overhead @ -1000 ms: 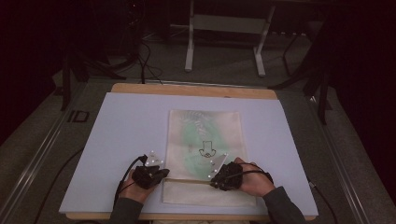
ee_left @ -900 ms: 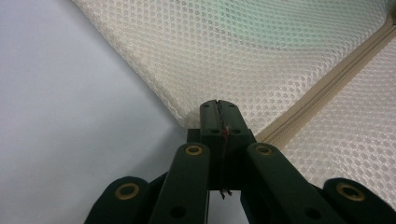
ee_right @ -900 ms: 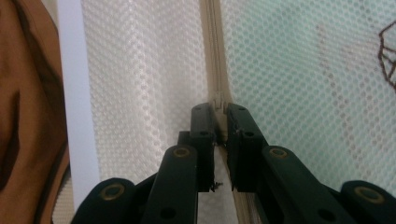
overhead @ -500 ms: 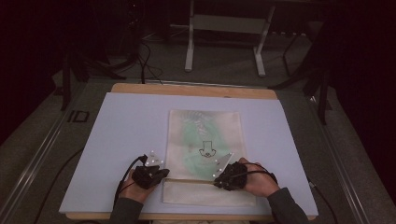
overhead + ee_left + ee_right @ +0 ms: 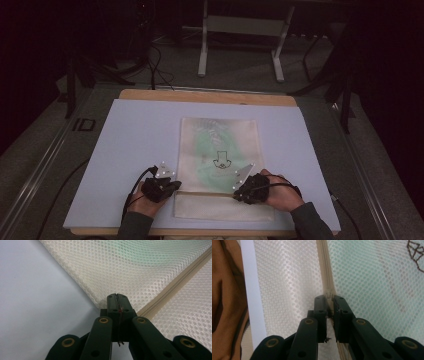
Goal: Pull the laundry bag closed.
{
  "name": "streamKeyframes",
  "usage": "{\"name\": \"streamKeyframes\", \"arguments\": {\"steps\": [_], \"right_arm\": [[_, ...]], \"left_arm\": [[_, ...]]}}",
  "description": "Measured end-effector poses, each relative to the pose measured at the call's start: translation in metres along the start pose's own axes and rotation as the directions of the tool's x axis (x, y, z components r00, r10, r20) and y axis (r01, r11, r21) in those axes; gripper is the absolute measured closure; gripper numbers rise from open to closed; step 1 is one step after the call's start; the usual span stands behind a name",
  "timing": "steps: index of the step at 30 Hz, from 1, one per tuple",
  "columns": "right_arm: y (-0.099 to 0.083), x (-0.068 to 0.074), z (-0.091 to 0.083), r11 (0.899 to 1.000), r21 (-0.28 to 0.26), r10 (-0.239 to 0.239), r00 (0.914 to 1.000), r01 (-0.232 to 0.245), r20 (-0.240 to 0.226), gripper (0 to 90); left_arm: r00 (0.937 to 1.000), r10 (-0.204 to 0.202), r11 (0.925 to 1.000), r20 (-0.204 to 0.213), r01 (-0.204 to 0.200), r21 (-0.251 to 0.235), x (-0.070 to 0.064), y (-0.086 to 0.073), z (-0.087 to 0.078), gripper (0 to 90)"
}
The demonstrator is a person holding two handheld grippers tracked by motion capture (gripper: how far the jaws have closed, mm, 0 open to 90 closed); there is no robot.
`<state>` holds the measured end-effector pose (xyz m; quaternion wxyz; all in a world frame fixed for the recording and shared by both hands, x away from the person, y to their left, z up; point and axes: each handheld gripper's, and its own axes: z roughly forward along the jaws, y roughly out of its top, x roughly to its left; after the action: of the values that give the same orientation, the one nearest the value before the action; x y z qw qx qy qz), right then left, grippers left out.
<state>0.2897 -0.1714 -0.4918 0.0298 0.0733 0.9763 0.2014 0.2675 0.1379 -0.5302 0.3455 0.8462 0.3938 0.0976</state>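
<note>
Since a second ago the right gripper (image 5: pixel 239 191) has crept slightly right along the zipper (image 5: pixel 210 193); the left gripper (image 5: pixel 172 186) holds its place. The mesh laundry bag (image 5: pixel 220 150) lies flat mid-counter (image 5: pixel 130 135), zipper near the person. Left jaws pinch the bag's near-left corner, right jaws the zipper pull (image 5: pixel 328 295). Best keep the left anchored taut and draw steadily along the track. Gripper views show these grips; the high view shows the bag's layout.
</note>
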Motion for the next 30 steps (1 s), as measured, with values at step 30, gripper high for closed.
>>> {"name": "streamKeyframes", "arguments": {"steps": [30], "right_arm": [[-0.024,-0.005,-0.014,0.999,-0.004,0.045,0.9989,-0.045,0.016,82.3]], "left_arm": [[1.0,-0.001,1.0,-0.001,0.001,0.0,0.0,0.0,0.0,89.6]]}}
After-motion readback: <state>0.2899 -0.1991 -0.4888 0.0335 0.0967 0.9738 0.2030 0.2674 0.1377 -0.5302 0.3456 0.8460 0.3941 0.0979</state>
